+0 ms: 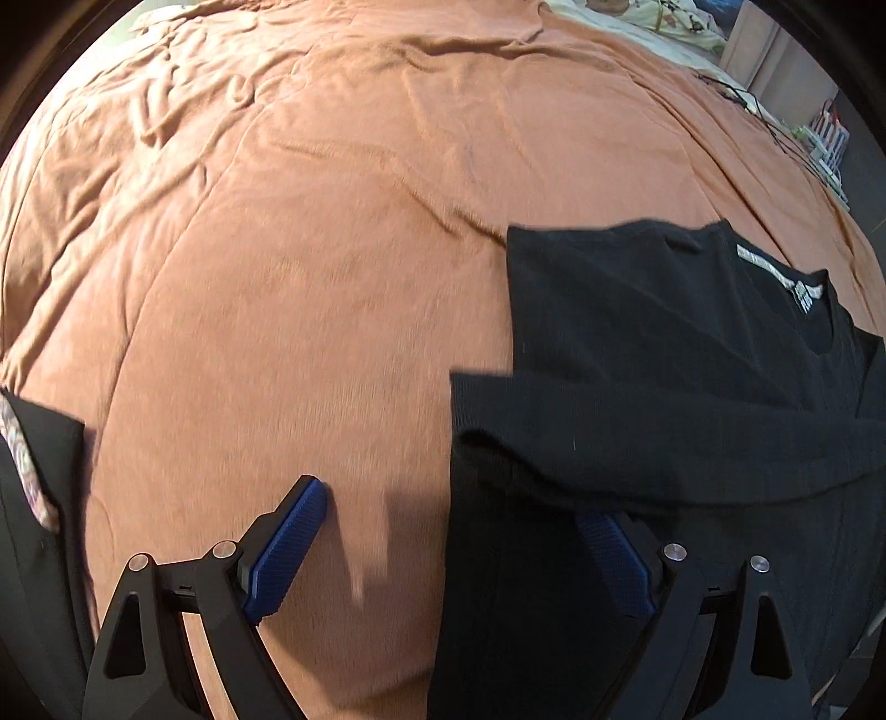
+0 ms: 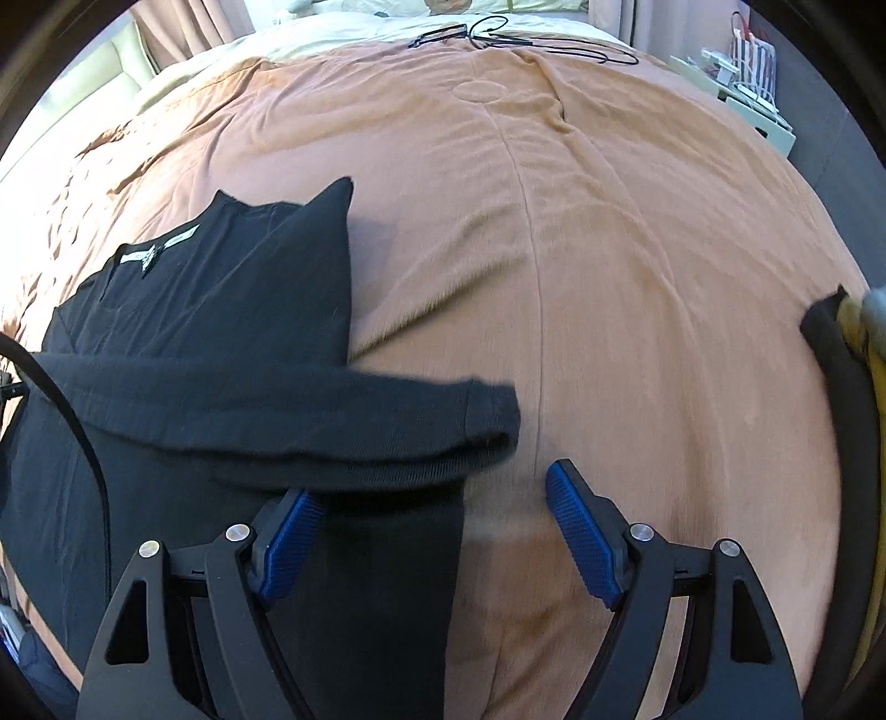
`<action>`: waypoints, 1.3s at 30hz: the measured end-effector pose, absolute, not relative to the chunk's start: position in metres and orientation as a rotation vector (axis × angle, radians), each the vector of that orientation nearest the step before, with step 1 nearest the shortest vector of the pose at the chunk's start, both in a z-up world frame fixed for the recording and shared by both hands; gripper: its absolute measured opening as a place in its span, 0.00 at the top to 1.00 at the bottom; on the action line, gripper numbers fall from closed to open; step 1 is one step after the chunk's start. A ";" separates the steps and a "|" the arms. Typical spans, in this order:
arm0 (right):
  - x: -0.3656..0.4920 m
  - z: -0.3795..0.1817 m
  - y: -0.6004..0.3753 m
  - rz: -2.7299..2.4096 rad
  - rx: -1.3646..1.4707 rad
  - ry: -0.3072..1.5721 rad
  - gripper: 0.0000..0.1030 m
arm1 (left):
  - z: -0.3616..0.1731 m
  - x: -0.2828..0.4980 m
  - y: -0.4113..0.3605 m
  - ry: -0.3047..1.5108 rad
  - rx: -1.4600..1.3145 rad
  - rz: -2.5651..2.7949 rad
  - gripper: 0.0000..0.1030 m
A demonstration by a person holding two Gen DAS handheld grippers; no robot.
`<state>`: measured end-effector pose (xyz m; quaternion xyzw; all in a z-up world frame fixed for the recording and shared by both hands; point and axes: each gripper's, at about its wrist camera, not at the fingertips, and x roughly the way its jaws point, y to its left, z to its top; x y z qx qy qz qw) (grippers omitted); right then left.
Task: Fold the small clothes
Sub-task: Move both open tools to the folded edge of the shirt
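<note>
— Item one, the bedding?

— A wide, wrinkled rust-orange plush bedspread (image 1: pixel 332 277) covers the bed. A paler cream sheet (image 2: pixel 343 33) shows at the far end, with a tangle of thin black cables (image 2: pixel 487 33) lying on it.

— Item two, the garment?

— One black long-sleeved knit top (image 2: pixel 221 332), lying flat on the bedspread, neckline toward the far end with a white neck label (image 2: pixel 160 249) showing. It is partly folded: one sleeve (image 2: pixel 310 432) lies across the body, its cuff reaching out over the right edge of the body toward bare bedspread. A corner of fabric at the far shoulder stands up in a point.

— Item three, the tools?

— Two black hand-held grippers with ribbed blue pads. The right gripper (image 2: pixel 434 526) points steeply down over the near right edge of the top; its jaws stand spread wide, the left pad above black fabric, the right pad above bedspread, nothing pinched. The left gripper (image 1: pixel 459 537) sits at the top's near left edge, jaws likewise wide apart. Its left pad is over bare bedspread; its right pad is partly hidden under the folded sleeve's edge. Whether that pad touches the cloth, I cannot tell.

— Anything else?

— A dark garment (image 2: pixel 836 387) at the right margin, and cluttered shelving (image 2: pixel 742 72) beyond the bed's far right corner.
</note>
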<state>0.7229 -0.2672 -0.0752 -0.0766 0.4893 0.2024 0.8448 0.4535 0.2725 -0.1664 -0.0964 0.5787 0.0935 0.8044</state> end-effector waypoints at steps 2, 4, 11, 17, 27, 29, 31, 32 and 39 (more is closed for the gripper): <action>0.732 -0.078 -0.264 0.421 -0.160 1.028 0.24 | -0.167 0.461 0.276 1.234 -0.217 0.207 0.10; 0.741 -0.078 -0.261 0.415 -0.156 1.025 0.24 | -0.169 0.470 0.281 1.227 -0.252 0.216 0.10; 0.772 -0.082 -0.251 0.387 -0.139 1.004 0.24 | -0.175 0.498 0.286 1.198 -0.284 0.233 0.10; 0.796 -0.083 -0.252 0.313 -0.074 0.988 0.24 | -0.171 0.518 0.284 1.190 -0.315 0.272 0.13; 0.775 -0.064 -0.274 0.362 -0.004 0.944 0.24 | -0.138 0.487 0.297 1.121 -0.381 0.233 0.27; 0.767 -0.061 -0.278 0.376 -0.001 0.936 0.24 | -0.136 0.474 0.304 1.115 -0.403 0.207 0.27; 0.757 -0.060 -0.283 0.389 -0.003 0.927 0.24 | -0.132 0.467 0.304 1.107 -0.412 0.188 0.29; 0.753 -0.059 -0.286 0.393 -0.002 0.924 0.24 | -0.130 0.464 0.304 1.102 -0.410 0.177 0.30; 0.730 -0.063 -0.301 0.413 -0.007 0.955 0.24 | -0.133 0.448 0.300 1.111 -0.393 0.080 0.51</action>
